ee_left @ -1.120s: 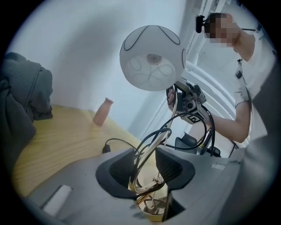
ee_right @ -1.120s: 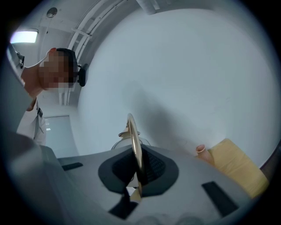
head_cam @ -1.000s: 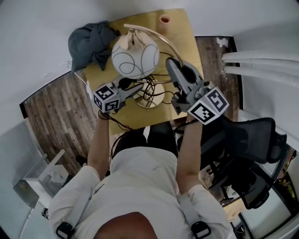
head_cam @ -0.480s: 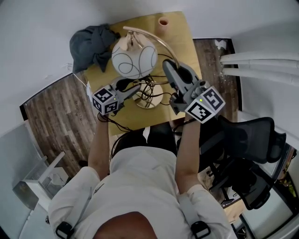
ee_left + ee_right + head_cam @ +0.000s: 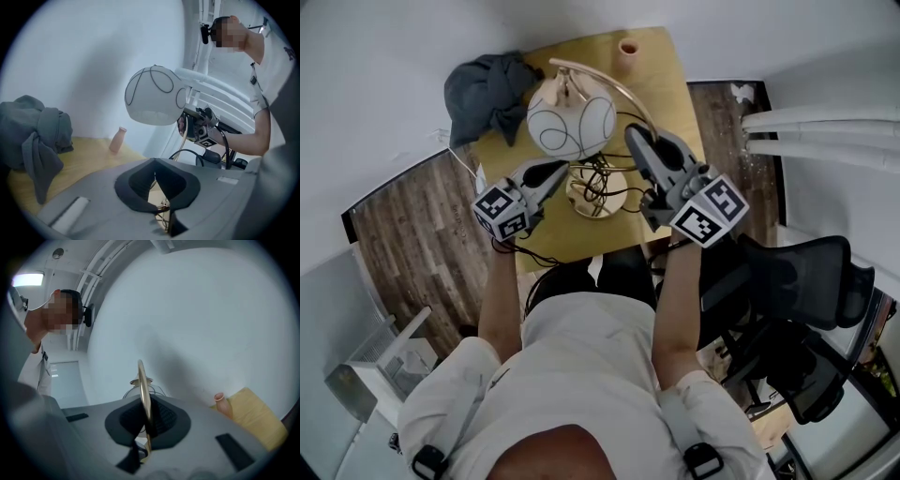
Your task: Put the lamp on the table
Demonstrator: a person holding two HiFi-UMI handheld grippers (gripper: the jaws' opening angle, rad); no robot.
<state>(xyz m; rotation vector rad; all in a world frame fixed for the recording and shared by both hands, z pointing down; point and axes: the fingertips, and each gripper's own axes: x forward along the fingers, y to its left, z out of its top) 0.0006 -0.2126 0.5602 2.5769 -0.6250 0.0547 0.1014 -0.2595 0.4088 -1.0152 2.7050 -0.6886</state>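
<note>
Shows the light wooden table (image 5: 680, 94) bearing the lamp (image 5: 573, 117), whose round base (image 5: 617, 201) sits near the middle under a tangle of black cord (image 5: 591, 183). Looks top-heavy and fragile: big white globe shade hung from a thin arched brass arm (image 5: 142, 380) that is stiff, smooth and probably slippery. Best taken by that arm or the base, never by the globe. Leaves a crumpled grey cloth (image 5: 487, 89) at the far left. Pinches the brass arm between the pads of the right gripper (image 5: 636, 139). Holds the left gripper (image 5: 555, 171) just left of the base, jaws just snapped together on nothing. Includes a small pink vase (image 5: 629, 44) at the far edge. Carries no readable brand or writing, only square markers on the cubes.
</note>
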